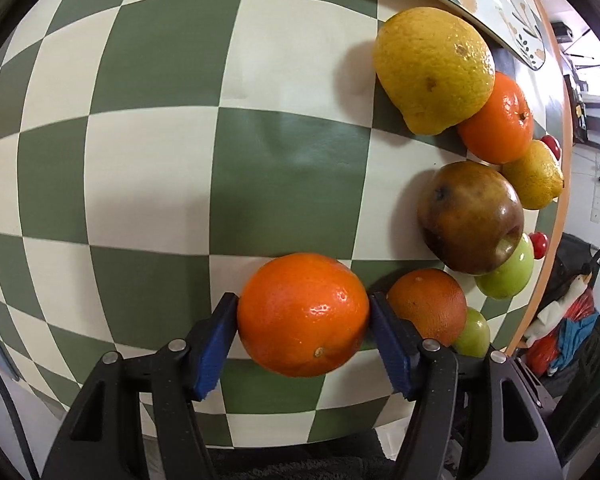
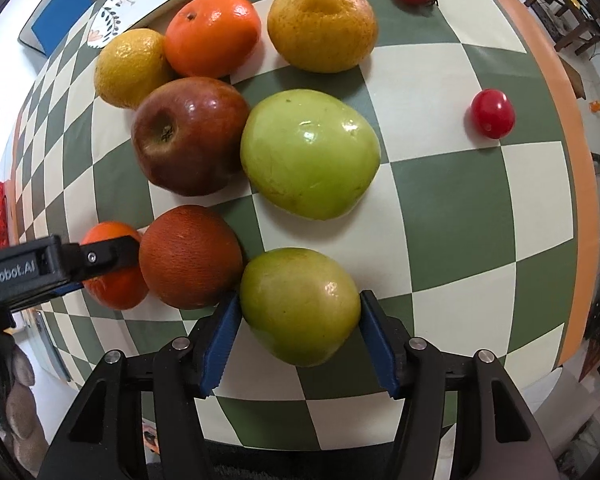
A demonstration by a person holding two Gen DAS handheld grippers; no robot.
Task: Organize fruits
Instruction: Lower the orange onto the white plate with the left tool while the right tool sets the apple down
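On a checked tablecloth (image 2: 452, 200), the left gripper (image 1: 303, 330) pinches a tangerine (image 1: 303, 314) between its blue pads, apparently resting on the cloth. The right gripper (image 2: 300, 334) clasps a green apple (image 2: 299, 305) beside a dark orange (image 2: 190, 256). A red apple (image 2: 190, 134), lemon (image 2: 130, 66) and two tomatoes (image 2: 493, 113) lie beyond.
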